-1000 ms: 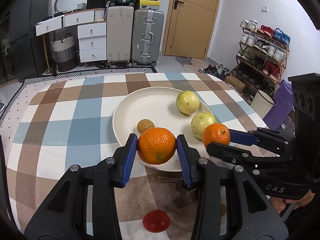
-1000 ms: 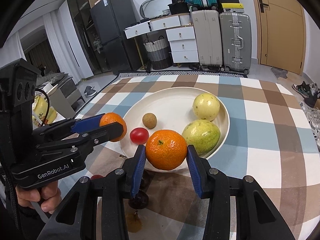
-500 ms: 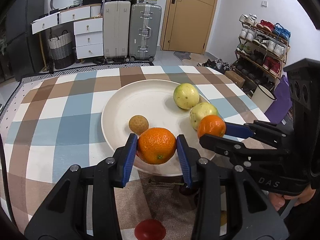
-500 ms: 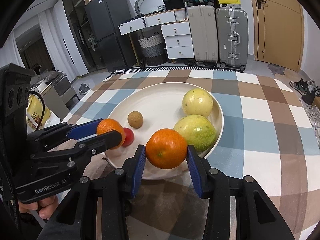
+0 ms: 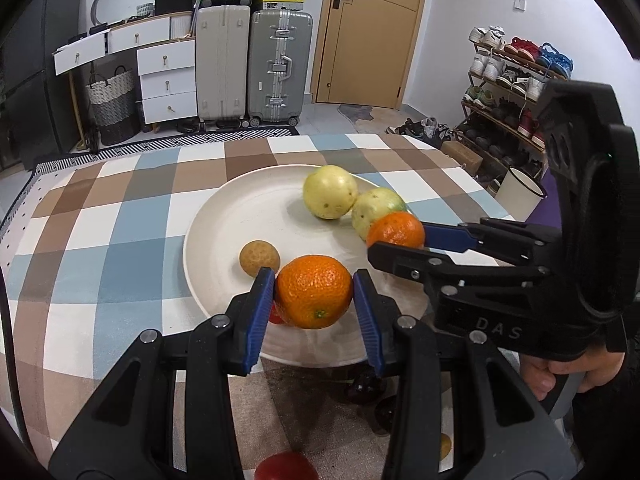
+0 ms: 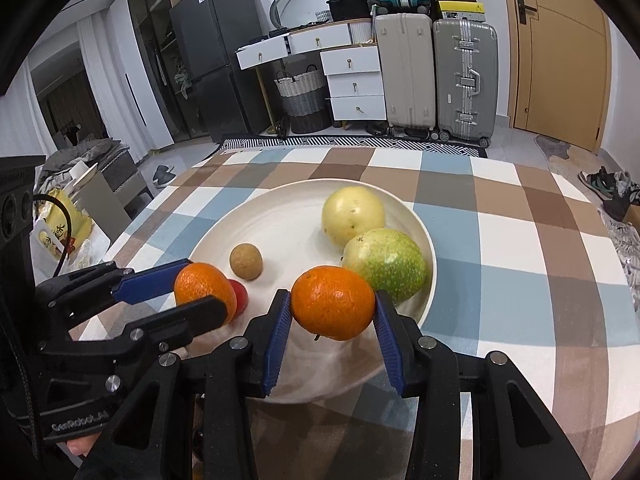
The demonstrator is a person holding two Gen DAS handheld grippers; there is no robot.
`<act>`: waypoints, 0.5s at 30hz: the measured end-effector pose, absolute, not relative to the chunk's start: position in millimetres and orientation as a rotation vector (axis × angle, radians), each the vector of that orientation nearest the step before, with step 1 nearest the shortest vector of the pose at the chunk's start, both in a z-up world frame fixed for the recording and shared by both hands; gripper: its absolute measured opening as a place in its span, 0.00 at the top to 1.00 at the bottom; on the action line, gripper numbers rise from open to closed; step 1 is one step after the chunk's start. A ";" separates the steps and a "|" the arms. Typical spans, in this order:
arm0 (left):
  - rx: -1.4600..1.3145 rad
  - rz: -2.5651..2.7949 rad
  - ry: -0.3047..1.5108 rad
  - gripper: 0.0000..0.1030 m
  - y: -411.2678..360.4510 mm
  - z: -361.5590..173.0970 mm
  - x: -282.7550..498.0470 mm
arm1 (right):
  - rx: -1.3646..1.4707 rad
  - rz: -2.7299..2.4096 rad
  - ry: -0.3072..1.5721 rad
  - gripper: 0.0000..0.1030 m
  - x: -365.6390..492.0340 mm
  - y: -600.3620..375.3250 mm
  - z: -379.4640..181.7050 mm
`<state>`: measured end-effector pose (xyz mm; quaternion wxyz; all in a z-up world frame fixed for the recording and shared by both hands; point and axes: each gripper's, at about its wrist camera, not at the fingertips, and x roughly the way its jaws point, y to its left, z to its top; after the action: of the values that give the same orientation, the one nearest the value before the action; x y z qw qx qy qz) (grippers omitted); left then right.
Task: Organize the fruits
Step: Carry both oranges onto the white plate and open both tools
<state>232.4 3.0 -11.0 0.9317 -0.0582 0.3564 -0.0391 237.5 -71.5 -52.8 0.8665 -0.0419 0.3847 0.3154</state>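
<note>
My left gripper (image 5: 314, 298) is shut on an orange (image 5: 314, 296) held over the near rim of the cream plate (image 5: 224, 224). My right gripper (image 6: 332, 310) is shut on a second orange (image 6: 333, 307), also above the plate's (image 6: 276, 216) near edge, beside a green guava (image 6: 386, 266). On the plate lie a pale yellow guava (image 6: 352, 214), a small brown round fruit (image 6: 246, 262) and a red fruit (image 6: 239, 296) partly hidden behind the left gripper's orange (image 6: 204, 288). The right gripper's orange (image 5: 396, 230) shows at right in the left wrist view.
A checked tablecloth (image 5: 104, 248) covers the table. A red fruit (image 5: 282, 466) and dark small fruits (image 5: 368, 388) lie on the cloth below the left gripper. Suitcases (image 5: 280, 68), drawers and a shoe rack (image 5: 516, 92) stand beyond the table. A hand (image 5: 560, 376) holds the right gripper.
Both grippers have moved forward over the plate with their oranges; the plate and its fruit appear closer, and the red fruit on the plate now sits right behind the left orange.
</note>
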 end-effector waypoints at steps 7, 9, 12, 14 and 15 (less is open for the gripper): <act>-0.091 -0.100 0.729 0.64 -7.7 -12.6 235.8 | -0.104 0.661 0.802 0.59 247.8 -66.5 -52.8; -0.088 -0.103 0.730 0.64 -9.8 -12.9 236.9 | -0.105 0.658 0.805 0.59 249.8 -66.4 -54.6; -0.087 -0.113 0.735 0.64 -11.8 -14.2 237.7 | -0.097 0.652 0.808 0.59 251.7 -70.6 -56.7; -0.084 -0.112 0.739 0.64 -12.3 -15.2 239.3 | -0.090 0.647 0.811 0.59 252.8 -74.3 -58.2; -0.086 -0.112 0.743 0.64 -12.2 -16.1 240.5 | -0.085 0.646 0.813 0.59 253.4 -76.2 -59.0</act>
<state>240.5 -12.2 -16.1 0.9294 -0.0421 0.3625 -0.0546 253.4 -76.2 -59.0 0.8674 -0.0407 0.3883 0.3087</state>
